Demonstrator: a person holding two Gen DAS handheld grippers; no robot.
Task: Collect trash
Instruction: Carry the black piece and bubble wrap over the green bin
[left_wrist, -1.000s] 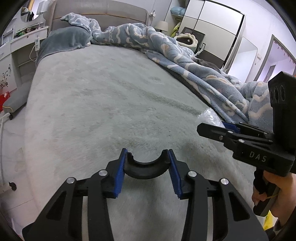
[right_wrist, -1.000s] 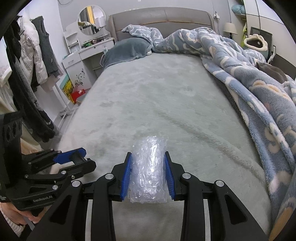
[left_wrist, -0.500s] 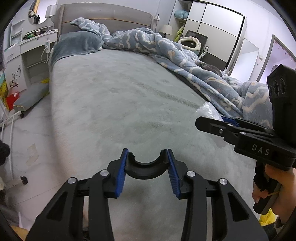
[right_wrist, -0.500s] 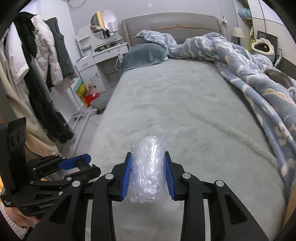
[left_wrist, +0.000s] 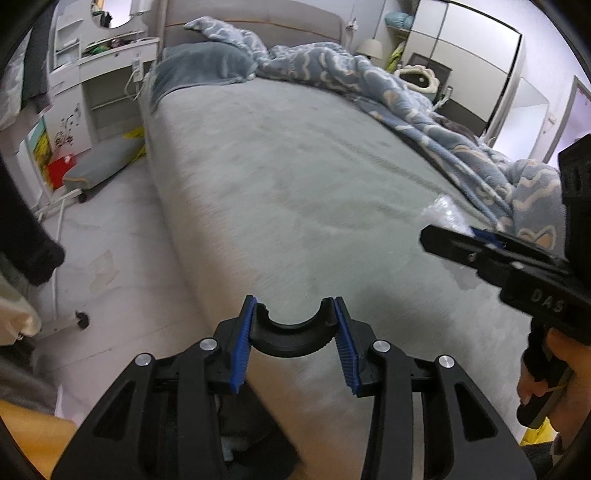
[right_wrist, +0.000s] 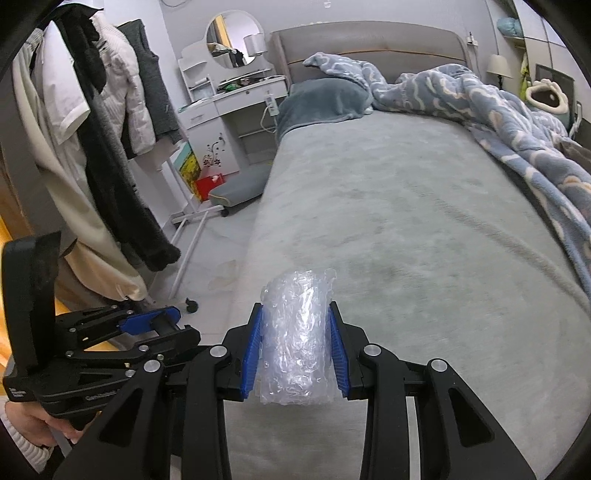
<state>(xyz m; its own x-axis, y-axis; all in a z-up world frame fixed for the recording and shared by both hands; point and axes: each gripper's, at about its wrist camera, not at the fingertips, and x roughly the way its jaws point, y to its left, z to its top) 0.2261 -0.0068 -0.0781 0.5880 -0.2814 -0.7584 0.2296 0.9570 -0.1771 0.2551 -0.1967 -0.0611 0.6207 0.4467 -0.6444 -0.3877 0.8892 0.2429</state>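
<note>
A: Right wrist view first: what is the right gripper (right_wrist: 295, 350) carrying?

B: A crumpled wad of clear bubble wrap (right_wrist: 295, 339). The blue pads (right_wrist: 252, 350) are clamped on both its sides, and it stands up between them, raised over the grey bed (right_wrist: 424, 221) near its foot edge.

A: And the left gripper (left_wrist: 293, 339)?

B: In its own view the jaws stand narrowly parted with nothing between them. Only the black curved piece behind the pads shows in the gap. It hangs over the bed's corner, with the pale floor (left_wrist: 122, 236) to one side.

A: Can each see the other?

B: Yes. The left view catches the right gripper at its right edge, with a bit of the wrap poking past it, though that part is blurred. A hand (left_wrist: 546, 373) grips its handle.

A: What surrounds them?

B: A blue patterned blanket (right_wrist: 498, 110) bunched along the bed's far side, a grey pillow (right_wrist: 321, 101) by the headboard, a white dressing table with a round mirror (right_wrist: 232, 38), and clothes hanging on a rack (right_wrist: 96, 122).
</note>
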